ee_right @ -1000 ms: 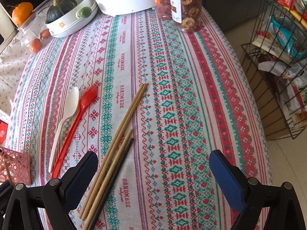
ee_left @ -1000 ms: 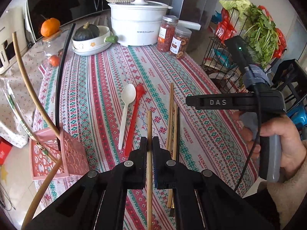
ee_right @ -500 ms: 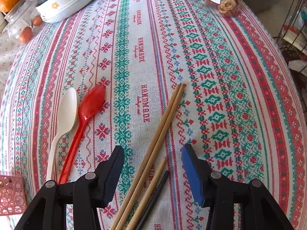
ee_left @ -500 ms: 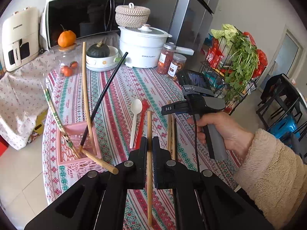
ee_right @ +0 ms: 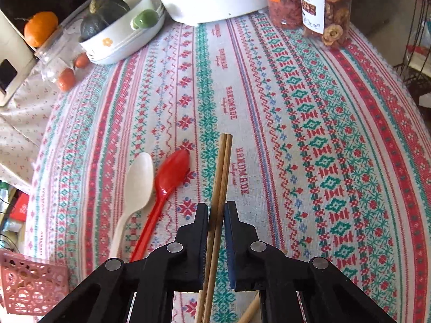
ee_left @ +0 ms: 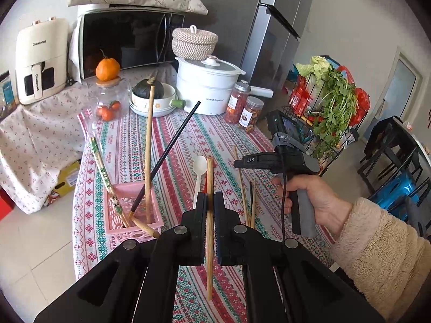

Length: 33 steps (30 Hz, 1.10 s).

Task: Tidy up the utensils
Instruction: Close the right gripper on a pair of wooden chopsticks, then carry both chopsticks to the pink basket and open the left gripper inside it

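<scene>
The table point(ee_left: 167, 145) is viewed from high behind the left jaws, facing 12 o'clock; from the right wrist it is viewed closer, steeply downward. The white spoon point(ee_left: 199, 172) point(ee_right: 134, 191) is shared.

This is a home kitchen or dining corner. At the upper left of the left wrist view an air fryer point(ee_left: 40, 59) stands beside a microwave point(ee_left: 129, 43) under a flowered cloth. A tall grey fridge point(ee_left: 272, 35) rises at the upper middle. The patterned tablecloth point(ee_right: 269, 113) bears a white electric pot point(ee_left: 207, 86), a squash in a bowl point(ee_right: 121, 27) and jars of dried fruit point(ee_right: 326, 5). At right, a wire rack point(ee_left: 334, 134) holds leafy greens.
</scene>
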{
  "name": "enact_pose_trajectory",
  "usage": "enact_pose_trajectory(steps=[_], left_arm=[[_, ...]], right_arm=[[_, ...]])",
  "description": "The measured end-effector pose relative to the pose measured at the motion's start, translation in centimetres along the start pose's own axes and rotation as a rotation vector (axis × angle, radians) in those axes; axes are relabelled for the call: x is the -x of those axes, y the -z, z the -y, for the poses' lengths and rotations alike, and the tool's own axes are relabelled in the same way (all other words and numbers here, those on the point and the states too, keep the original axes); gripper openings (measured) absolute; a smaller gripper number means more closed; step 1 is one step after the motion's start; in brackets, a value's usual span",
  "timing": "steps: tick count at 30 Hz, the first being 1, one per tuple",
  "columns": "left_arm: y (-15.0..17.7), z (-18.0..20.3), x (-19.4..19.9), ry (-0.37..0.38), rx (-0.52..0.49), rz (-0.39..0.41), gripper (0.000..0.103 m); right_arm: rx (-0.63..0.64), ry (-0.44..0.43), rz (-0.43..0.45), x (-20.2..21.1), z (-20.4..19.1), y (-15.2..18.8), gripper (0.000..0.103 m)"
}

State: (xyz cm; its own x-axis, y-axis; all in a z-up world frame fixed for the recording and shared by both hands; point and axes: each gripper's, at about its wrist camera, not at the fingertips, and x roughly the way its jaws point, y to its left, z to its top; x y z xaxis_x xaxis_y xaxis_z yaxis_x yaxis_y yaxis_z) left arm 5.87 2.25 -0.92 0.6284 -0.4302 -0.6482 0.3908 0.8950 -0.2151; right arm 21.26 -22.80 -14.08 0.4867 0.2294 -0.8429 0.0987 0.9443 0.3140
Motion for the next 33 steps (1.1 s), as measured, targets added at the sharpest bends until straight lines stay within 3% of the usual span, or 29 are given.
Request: enact_pose_trajectory(steps=[6,19,28,33], left_arm=[[-0.4,-0.1,2.8,0.002,0.0,0.082,0.005],[-2.5,-0.9,11.0,-0.029,0.032,0.371,0.005],[-3.4,-3.7,15.2,-0.028,0.106,0.544,0.005],[-3.7,-4.7,16.9,-0.096,0.104,0.636,0.005]], right_arm=[[0.06,-0.086,0.166,6.8,-1.4,1.6,0.008],[0.198,-0.183,0.481,18.7,-5.6,5.2,0.008],[0.227,-0.231,0.544,20.5,-7.4,5.4,0.008],[0.224,-0.253,0.586,21.2,-7.9,5.5,0.008]])
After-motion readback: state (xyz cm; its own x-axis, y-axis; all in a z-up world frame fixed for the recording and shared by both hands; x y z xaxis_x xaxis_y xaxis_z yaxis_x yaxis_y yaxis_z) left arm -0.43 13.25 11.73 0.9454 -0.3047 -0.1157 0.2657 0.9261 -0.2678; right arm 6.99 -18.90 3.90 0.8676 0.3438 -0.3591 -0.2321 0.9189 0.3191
